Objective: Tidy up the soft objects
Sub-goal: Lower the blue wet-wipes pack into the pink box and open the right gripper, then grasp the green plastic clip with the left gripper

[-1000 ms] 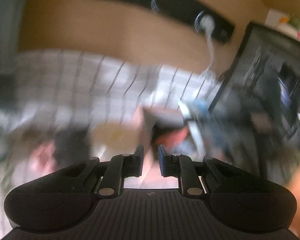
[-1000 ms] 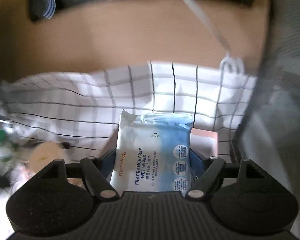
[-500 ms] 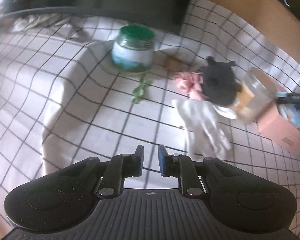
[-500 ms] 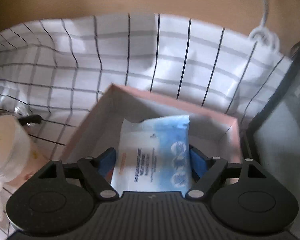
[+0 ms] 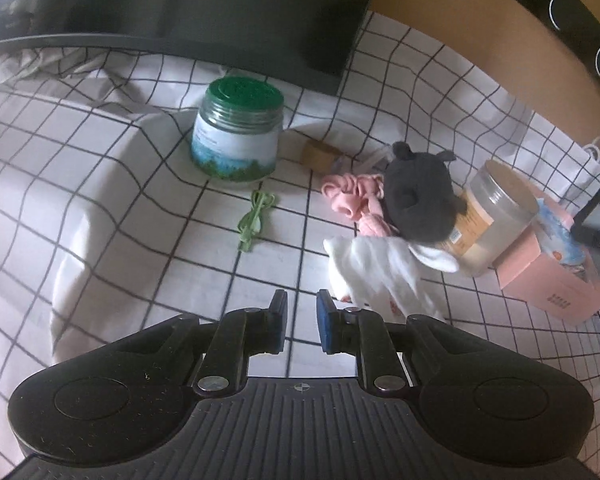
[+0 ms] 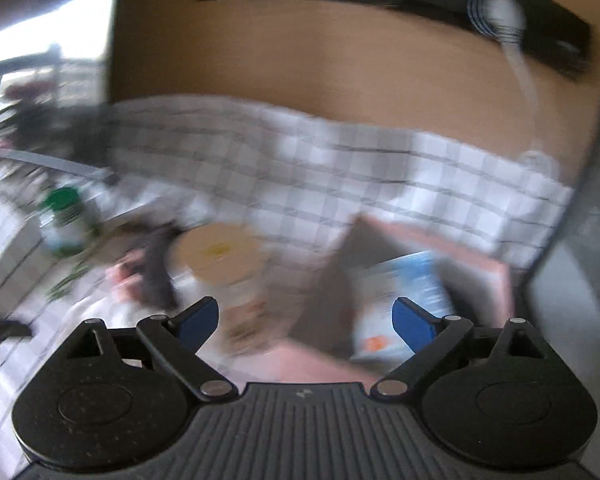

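Note:
My left gripper (image 5: 302,320) hovers low over the checked cloth, jaws nearly together with nothing between them. Just ahead and to its right lies a white cloth (image 5: 380,276). Behind that cloth sit a dark grey plush toy (image 5: 418,196) and a crumpled pink cloth (image 5: 354,196). A pink box (image 5: 548,280) at the right holds a blue wet wipes pack (image 5: 556,236). In the blurred right wrist view my right gripper (image 6: 306,312) is opening wide and holds nothing. The wipes pack (image 6: 404,292) lies in the pink box (image 6: 460,248) just beyond its right finger.
A green-lidded jar (image 5: 238,132) stands at the back, with a green cord (image 5: 256,220) in front of it. A clear jar (image 5: 496,220) lies on its side between the plush and the box. A dark block (image 5: 260,12) and a wooden wall border the far side.
The right gripper let go of the wipes pack in the pink box, widened its jaws and swung left. The left view swept from the wall down to the table, then held still.

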Motion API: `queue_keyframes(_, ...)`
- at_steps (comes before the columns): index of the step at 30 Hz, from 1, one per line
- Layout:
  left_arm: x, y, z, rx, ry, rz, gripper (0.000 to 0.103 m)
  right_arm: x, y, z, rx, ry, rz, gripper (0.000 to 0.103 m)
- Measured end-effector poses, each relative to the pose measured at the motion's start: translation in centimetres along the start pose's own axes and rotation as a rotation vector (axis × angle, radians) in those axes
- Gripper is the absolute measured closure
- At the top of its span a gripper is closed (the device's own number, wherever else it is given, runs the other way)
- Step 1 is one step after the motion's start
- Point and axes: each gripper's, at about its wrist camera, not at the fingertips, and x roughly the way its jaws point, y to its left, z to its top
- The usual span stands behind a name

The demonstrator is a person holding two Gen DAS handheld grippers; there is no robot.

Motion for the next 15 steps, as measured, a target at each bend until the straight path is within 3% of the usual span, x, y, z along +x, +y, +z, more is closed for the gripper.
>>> queue_keyframes(6, -0.1, 2.8, 0.3, -0.058, -0.017, -0.002, 0.085, 1.1, 7.8, -1.7, -0.141, 0.055, 0.180, 0.009)
queue_keyframes(12, 2.1, 2.9, 3.3, 0.032, -0.065, 0.021, 0.085, 3.5, 13.1, -2.7, -0.184, 0.095, 0.197, 0.009)
queue_keyframes(15, 4.0, 2.3, 4.9, 0.071, -0.041, 0.025, 0.085, 2.9, 14.1, -3.1, -0.200, 0.092, 0.212, 0.009)
